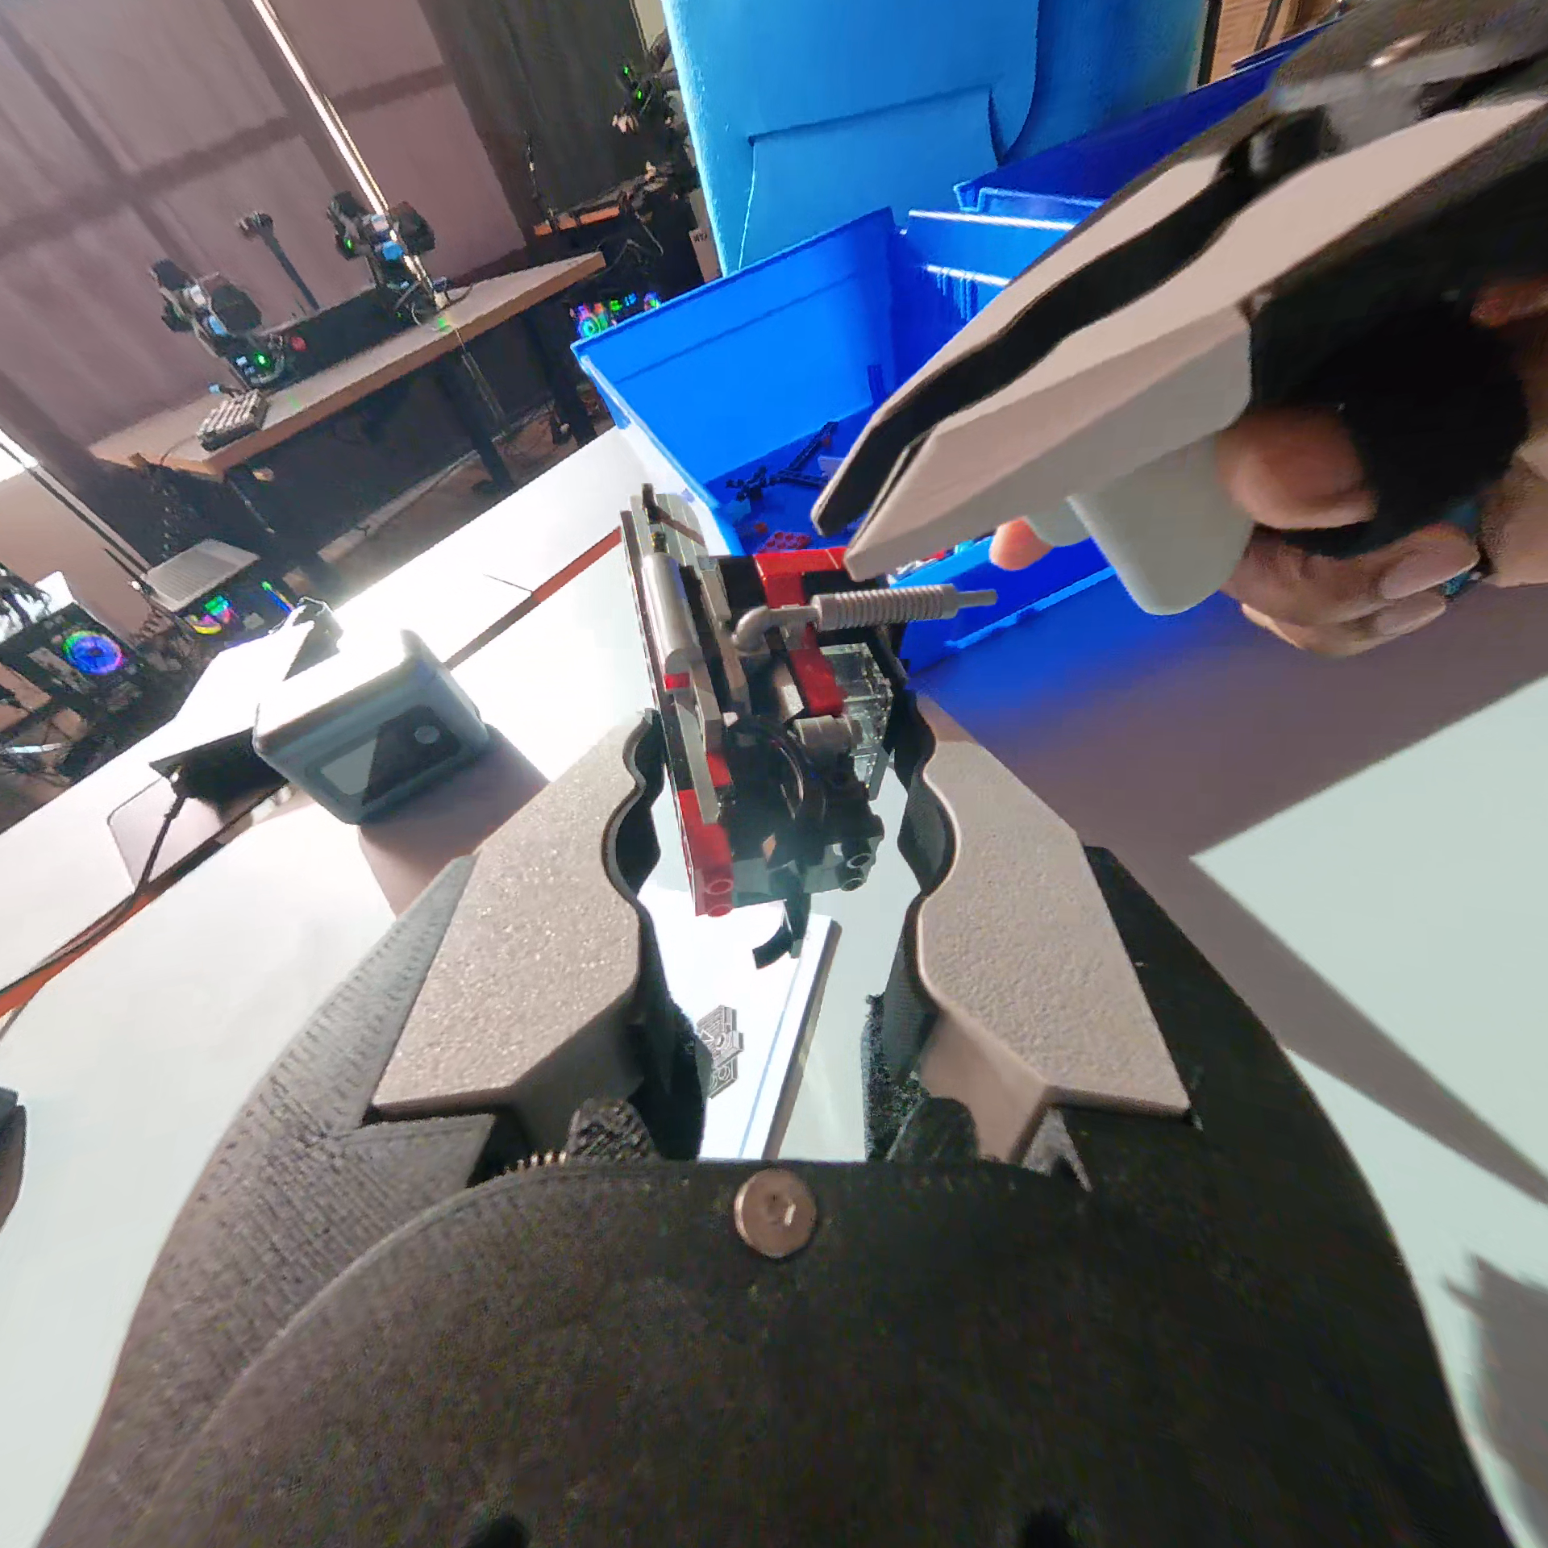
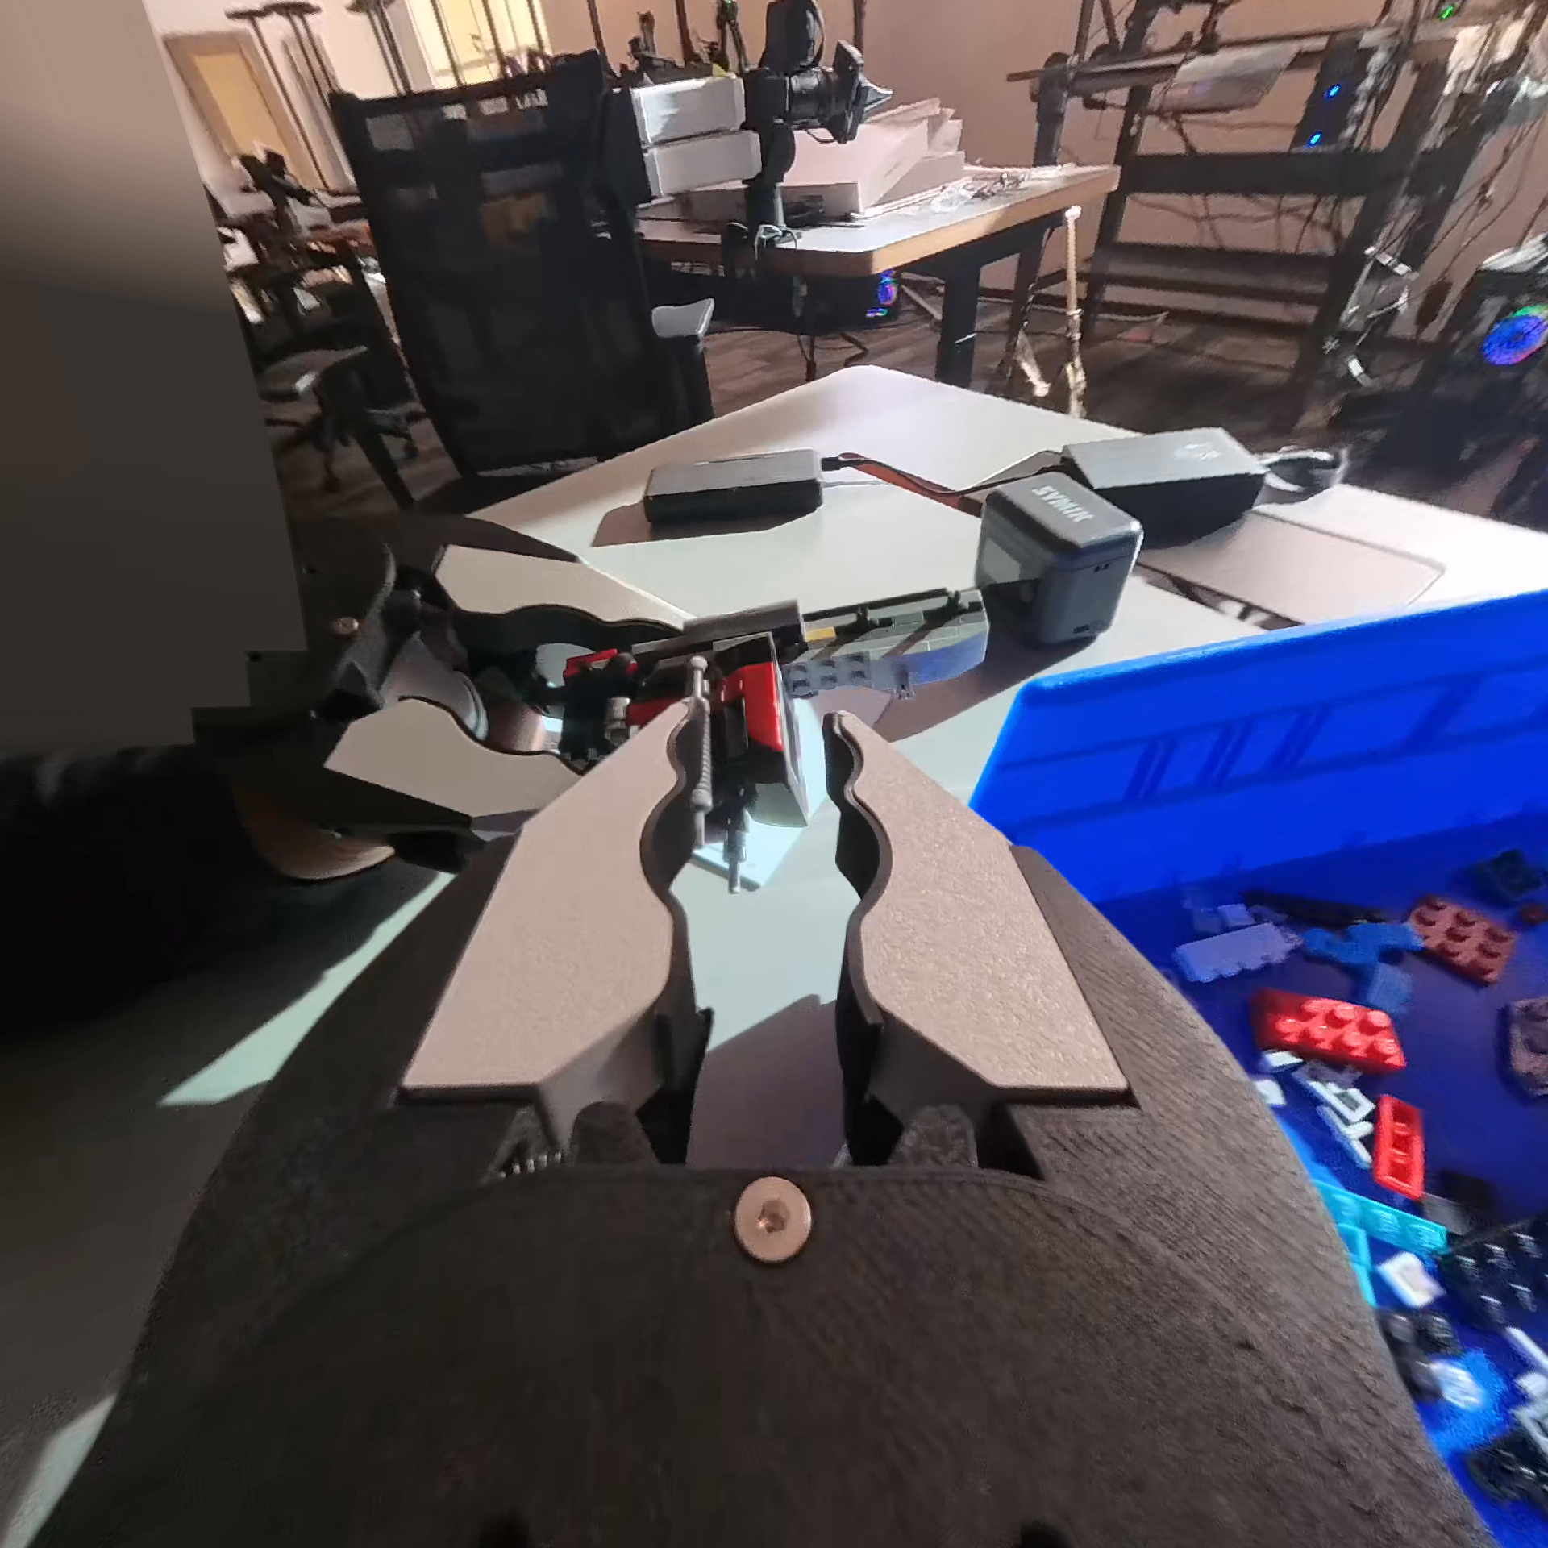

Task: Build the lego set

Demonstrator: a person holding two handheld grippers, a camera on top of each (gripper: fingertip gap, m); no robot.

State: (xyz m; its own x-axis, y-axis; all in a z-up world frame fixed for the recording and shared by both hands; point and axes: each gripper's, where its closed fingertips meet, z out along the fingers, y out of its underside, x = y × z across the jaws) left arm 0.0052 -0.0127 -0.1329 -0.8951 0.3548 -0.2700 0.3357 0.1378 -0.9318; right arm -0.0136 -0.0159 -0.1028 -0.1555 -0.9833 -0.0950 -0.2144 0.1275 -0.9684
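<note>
My left gripper is shut on a partly built lego model of red, black, grey and clear bricks, and holds it on edge above the white table. A grey ribbed rod sticks out of the model's top towards the right. My right gripper is open, its fingers on either side of the model, with the rod against its left finger. In the left wrist view the right gripper comes in from the upper right. The left gripper shows at the left of the right wrist view.
A blue bin of loose bricks stands right of the model and also shows in the left wrist view. A grey cube device, two black packs with cables and a printed sheet lie on the table. My left and right fingertips are right by each other.
</note>
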